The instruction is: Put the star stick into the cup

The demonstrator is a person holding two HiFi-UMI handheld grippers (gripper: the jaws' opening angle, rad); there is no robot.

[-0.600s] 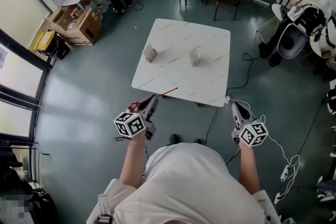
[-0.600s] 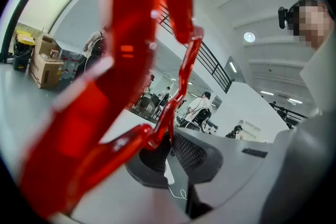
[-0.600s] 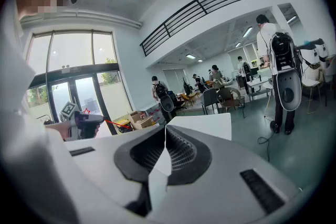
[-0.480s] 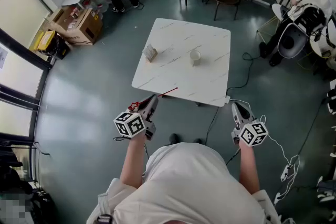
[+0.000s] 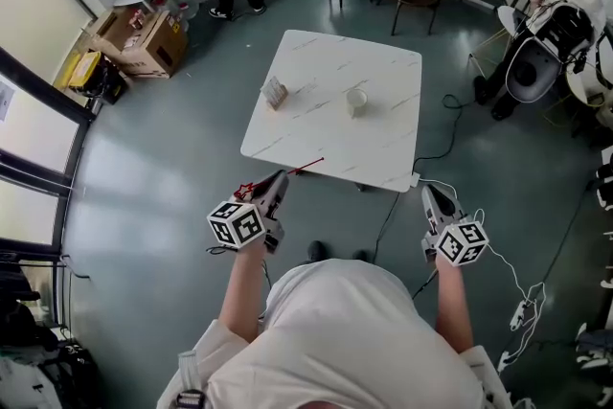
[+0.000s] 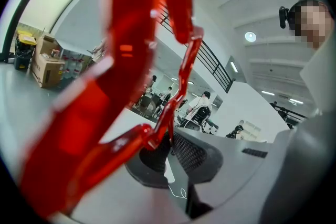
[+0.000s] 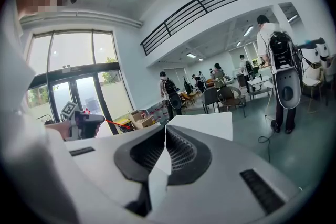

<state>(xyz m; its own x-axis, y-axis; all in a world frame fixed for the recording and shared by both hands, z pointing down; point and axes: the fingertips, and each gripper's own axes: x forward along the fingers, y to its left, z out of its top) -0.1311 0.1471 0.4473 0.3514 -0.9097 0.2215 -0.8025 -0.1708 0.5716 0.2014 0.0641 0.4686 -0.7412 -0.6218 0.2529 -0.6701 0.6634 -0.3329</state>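
A person stands facing a white marble table [image 5: 316, 141], seen from above, with a gripper in each hand. The left gripper [image 5: 279, 179] has its jaws pinched nearly together on the star stick [image 5: 305, 168], a thin red rod. The rod's bare end reaches over the near table edge, and its star sits back by the gripper body, filling the left gripper view with translucent red [image 6: 105, 86]. The right gripper [image 5: 432, 197] is held off the table's near corner, jaws together on nothing. The cup [image 5: 356, 102] stands upright near the table's middle, well apart from the stick.

The stick looks light, stiff and probably smooth plastic, so it may swivel in the pads. The rod is likely the best place to hold it, just ahead of the star, with the bare end going into the cup first.
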